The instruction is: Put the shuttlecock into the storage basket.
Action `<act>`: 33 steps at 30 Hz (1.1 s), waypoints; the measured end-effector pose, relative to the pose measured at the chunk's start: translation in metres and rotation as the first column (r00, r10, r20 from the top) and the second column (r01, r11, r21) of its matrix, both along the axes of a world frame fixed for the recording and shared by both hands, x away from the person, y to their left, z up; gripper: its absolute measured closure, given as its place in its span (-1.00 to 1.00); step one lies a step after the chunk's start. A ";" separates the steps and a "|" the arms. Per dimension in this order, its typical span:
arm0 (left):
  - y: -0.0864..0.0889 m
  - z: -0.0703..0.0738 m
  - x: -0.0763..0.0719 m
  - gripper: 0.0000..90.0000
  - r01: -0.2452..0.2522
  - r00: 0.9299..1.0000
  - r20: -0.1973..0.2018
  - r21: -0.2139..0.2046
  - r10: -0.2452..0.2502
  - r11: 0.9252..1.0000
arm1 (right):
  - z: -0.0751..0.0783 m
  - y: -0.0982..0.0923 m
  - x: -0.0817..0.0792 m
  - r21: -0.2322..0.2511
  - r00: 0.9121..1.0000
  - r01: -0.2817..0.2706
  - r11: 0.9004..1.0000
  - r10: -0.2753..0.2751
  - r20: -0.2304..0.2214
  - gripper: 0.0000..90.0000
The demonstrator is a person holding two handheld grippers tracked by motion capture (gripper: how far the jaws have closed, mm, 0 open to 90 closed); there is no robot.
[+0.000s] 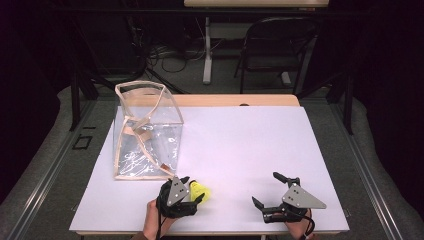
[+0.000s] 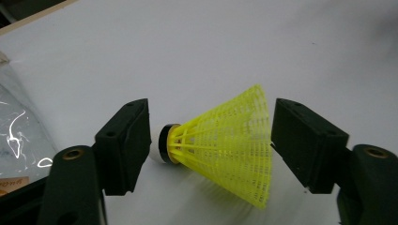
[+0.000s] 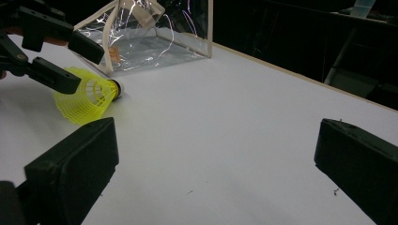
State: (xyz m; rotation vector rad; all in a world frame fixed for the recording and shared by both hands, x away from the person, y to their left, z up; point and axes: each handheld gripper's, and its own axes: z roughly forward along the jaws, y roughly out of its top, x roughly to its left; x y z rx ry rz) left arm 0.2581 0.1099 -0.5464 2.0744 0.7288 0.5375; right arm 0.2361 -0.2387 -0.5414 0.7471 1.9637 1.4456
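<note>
The yellow shuttlecock (image 2: 225,150) lies on its side on the white counter (image 1: 240,145), near the front edge and a little left of the middle. Its black-banded cork head (image 2: 164,143) points toward one pad of the left hand-held gripper (image 2: 211,140), and the wide open end of the plastic skirt faces the other pad. In the left gripper view the head appears to touch the left pad, or to be just beside it, while the rim of the skirt stands just beside the right pad with a thin gap; I cannot tell for sure if there is contact. The jaws are partly apart with the shuttlecock between them, not clamped on it.

In the high view the left hand-held gripper (image 1: 192,190) is low over the counter, and the person's left hand (image 1: 152,217) comes in from the front edge.

The clear plastic bag (image 1: 147,130) with beige trim stands upright near the left edge, toward the back left corner, just behind the left hand-held gripper.

The right hand-held gripper (image 1: 267,192) is near the front right corner, well apart from the shuttlecock. Its jaws stand wide apart and nothing is between them.
</note>
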 end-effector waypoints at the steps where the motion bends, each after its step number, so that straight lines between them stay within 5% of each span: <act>1: -0.002 -0.001 0.000 -0.23 0.003 1.000 -0.002 0.006 -0.003 1.000 | 0.000 0.000 0.000 0.002 1.000 0.000 1.000 0.000 -0.001 -1.00; 10: -0.003 -0.006 0.003 0.31 -0.009 1.000 -0.024 0.013 0.009 1.000 | 0.000 0.000 0.001 0.002 1.000 -0.003 1.000 0.003 -0.011 -1.00; 25: 0.001 -0.002 -0.002 0.82 -0.059 0.994 0.099 0.049 0.054 0.997 | 0.000 0.001 0.000 0.001 1.000 -0.005 1.000 0.005 -0.010 -1.00; 33: 0.007 -0.001 0.001 0.97 -0.072 0.991 0.118 0.047 0.066 0.996 | -0.001 0.000 0.001 0.001 1.000 -0.005 1.000 0.005 -0.010 -1.00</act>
